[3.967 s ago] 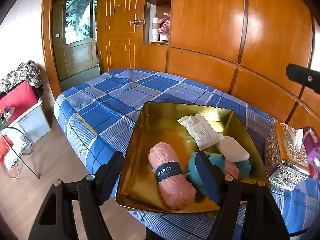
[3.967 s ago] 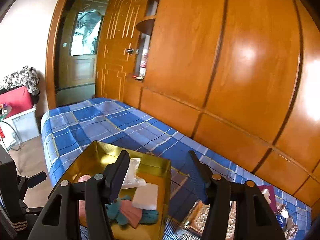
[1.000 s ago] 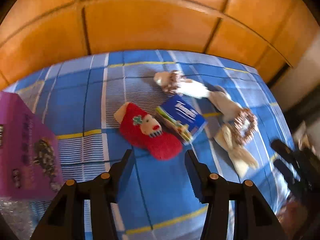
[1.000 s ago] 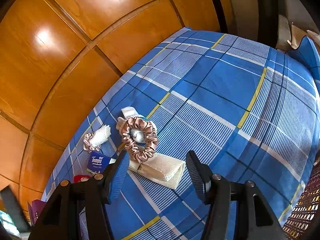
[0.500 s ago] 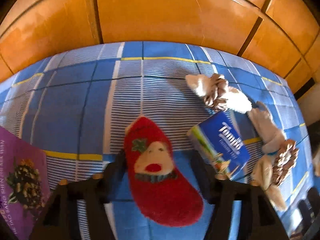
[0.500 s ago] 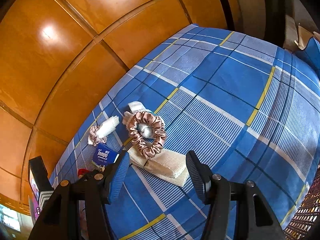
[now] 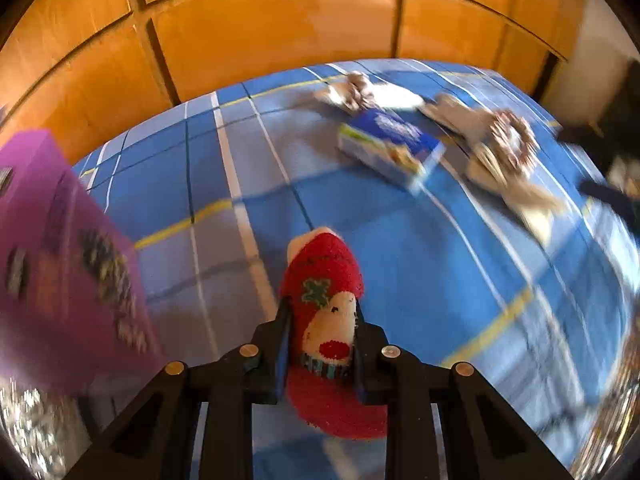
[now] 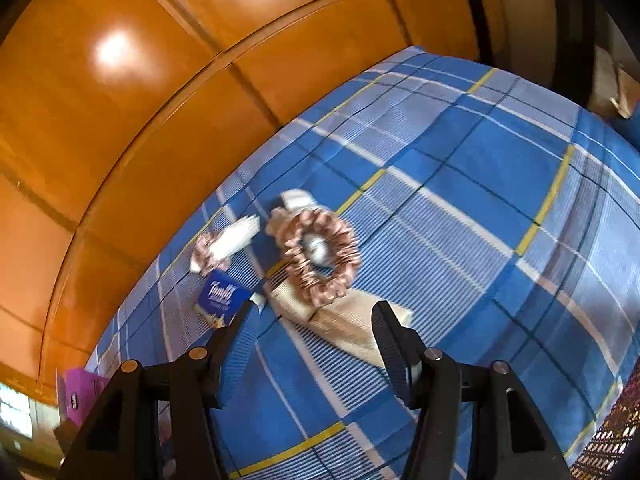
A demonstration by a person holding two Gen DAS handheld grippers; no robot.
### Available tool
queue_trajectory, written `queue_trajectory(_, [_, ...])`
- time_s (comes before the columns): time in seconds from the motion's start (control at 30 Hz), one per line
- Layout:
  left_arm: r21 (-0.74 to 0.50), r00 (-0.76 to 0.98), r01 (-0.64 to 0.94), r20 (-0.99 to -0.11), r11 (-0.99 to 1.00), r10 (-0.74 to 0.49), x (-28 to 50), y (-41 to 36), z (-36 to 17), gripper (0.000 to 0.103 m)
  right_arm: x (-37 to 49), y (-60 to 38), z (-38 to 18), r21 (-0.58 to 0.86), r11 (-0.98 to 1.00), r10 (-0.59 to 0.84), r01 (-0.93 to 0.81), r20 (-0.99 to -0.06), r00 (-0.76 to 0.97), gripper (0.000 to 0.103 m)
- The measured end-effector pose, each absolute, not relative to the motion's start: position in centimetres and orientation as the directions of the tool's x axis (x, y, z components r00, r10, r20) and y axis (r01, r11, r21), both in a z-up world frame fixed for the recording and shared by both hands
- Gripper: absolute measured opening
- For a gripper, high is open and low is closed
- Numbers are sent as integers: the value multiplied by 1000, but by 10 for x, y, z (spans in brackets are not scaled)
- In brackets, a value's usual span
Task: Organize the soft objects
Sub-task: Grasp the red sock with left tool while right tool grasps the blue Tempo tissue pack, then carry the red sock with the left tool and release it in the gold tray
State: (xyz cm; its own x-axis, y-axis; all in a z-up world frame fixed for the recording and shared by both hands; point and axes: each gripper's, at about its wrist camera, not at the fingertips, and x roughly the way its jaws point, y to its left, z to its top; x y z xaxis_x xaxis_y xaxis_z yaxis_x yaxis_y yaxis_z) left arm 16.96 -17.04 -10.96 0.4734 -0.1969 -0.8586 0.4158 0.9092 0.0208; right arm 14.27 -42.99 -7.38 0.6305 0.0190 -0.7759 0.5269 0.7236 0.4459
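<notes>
My left gripper is shut on a red fuzzy sock with a snowman face and holds it just above the blue plaid bedspread. Further back lie a blue tissue pack, a small scrunchie on a white cloth and a pink satin scrunchie. My right gripper is open and empty above the bed. Just ahead of it lie a beige folded cloth and the pink satin scrunchie, with the tissue pack to the left.
A purple box stands at the left, with a silver ornate box beneath it. It also shows in the right wrist view. Wooden wall panels rise behind the bed. A woven object sits at the right edge.
My left gripper has closed on the red sock and lifted it. My right gripper has come a little nearer to the beige cloth and stays open.
</notes>
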Motion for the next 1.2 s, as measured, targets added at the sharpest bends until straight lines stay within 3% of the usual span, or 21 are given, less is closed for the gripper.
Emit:
queue_trajectory(0.27, [38, 512, 465, -827, 885, -233, 133, -142, -116, 24, 179, -364, -67, 319, 915, 123, 246, -804, 582, 61])
queue_trajectory(0.43, [10, 528, 478, -803, 878, -278, 131, -131, -119, 24, 219, -332, -72, 84, 993, 31, 79, -853, 521, 76])
queue_trajectory(0.6, [-13, 546, 467, -782, 884, -300, 128, -127, -121, 25, 269, -317, -100, -69, 996, -43, -49, -911, 411, 78])
queue_trajectory(0.8, [-39, 547, 465, -773, 884, -322, 129, -124, -122, 25, 296, -308, -126, -206, 975, -160, -81, -911, 380, 78])
queue_trajectory(0.83, [-43, 547, 465, -771, 884, -325, 129, -123, -123, 25, 298, -308, -130, -211, 974, -165, -86, -912, 375, 76])
queue_trajectory(0.9, [-45, 550, 465, -768, 884, -328, 129, -123, -123, 26, 295, -312, -129, -168, 982, -123, -85, -915, 385, 57])
queue_trajectory(1.2, [-29, 562, 464, -763, 885, -320, 125, -124, -125, 26, 218, -316, -125, -56, 997, -36, -60, -957, 288, 58])
